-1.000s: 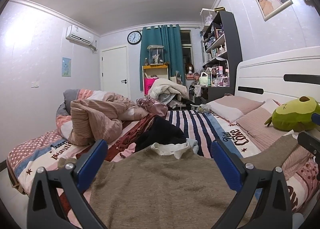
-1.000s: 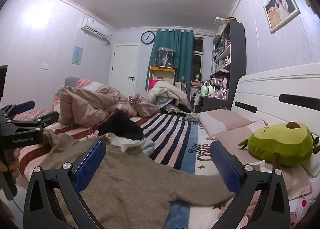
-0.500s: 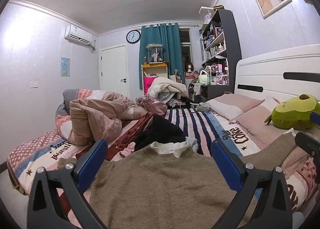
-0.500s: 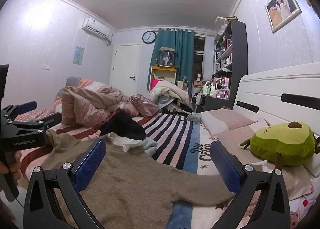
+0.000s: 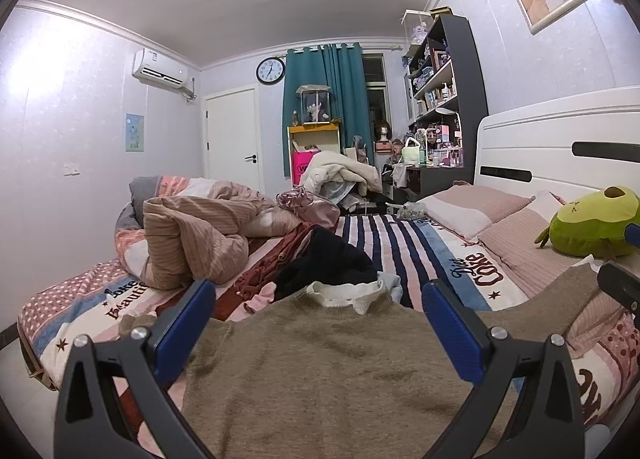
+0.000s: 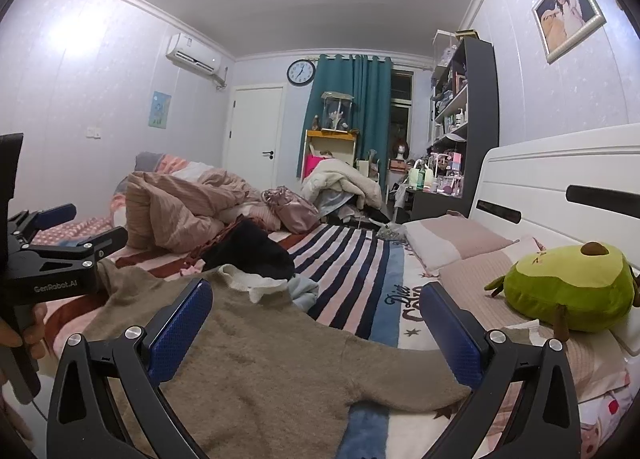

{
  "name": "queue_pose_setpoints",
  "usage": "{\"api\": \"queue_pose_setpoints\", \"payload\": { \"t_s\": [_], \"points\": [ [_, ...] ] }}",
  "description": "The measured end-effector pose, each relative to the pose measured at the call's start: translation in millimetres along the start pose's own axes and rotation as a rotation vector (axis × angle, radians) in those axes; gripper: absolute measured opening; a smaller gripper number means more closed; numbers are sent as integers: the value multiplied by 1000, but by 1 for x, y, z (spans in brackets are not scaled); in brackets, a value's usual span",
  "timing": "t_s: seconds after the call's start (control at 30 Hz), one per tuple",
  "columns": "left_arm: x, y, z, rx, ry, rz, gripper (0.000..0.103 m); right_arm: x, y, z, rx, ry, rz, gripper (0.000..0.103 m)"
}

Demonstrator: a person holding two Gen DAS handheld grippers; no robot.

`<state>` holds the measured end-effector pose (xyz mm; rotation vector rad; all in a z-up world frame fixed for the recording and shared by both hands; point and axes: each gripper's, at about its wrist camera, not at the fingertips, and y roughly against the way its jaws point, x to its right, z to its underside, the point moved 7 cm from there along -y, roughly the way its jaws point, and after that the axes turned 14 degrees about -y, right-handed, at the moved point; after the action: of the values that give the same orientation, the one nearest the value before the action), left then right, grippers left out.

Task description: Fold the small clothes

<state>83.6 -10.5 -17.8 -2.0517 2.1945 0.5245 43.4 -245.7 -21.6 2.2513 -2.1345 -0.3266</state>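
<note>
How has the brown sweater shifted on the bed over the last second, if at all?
No. The brown sweater lies spread flat, its collar at the same spot beside the black garment, sleeve across the same blue stripe.

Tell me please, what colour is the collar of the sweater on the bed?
Cream white, on the brown sweater; its collar shows best in the left wrist view.

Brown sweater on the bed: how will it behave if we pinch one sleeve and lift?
The sweater lies limp and flat, so it will probably drape and sag. Its fuzzy knit should grip the pads. The rest would likely trail over the bed.
</note>
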Motion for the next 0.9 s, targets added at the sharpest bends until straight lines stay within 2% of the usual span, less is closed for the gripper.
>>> {"api": "queue_pose_setpoints", "payload": {
  "t_s": [0.4,0.6,0.77,0.9],
  "points": [
    [1,-4,2,-11,7,2,102,-8,-1,2,-13,3,-4,103],
    [-4,-13,8,-14,20,20,102,-6,-15,2,-55,-66,12,103],
    [-18,-24,19,-19,38,42,102,-16,-26,4,-60,-61,24,103],
    [-46,-40,38,-42,60,33,102,-39,-37,11,-57,-39,-5,103]
  ]
}}
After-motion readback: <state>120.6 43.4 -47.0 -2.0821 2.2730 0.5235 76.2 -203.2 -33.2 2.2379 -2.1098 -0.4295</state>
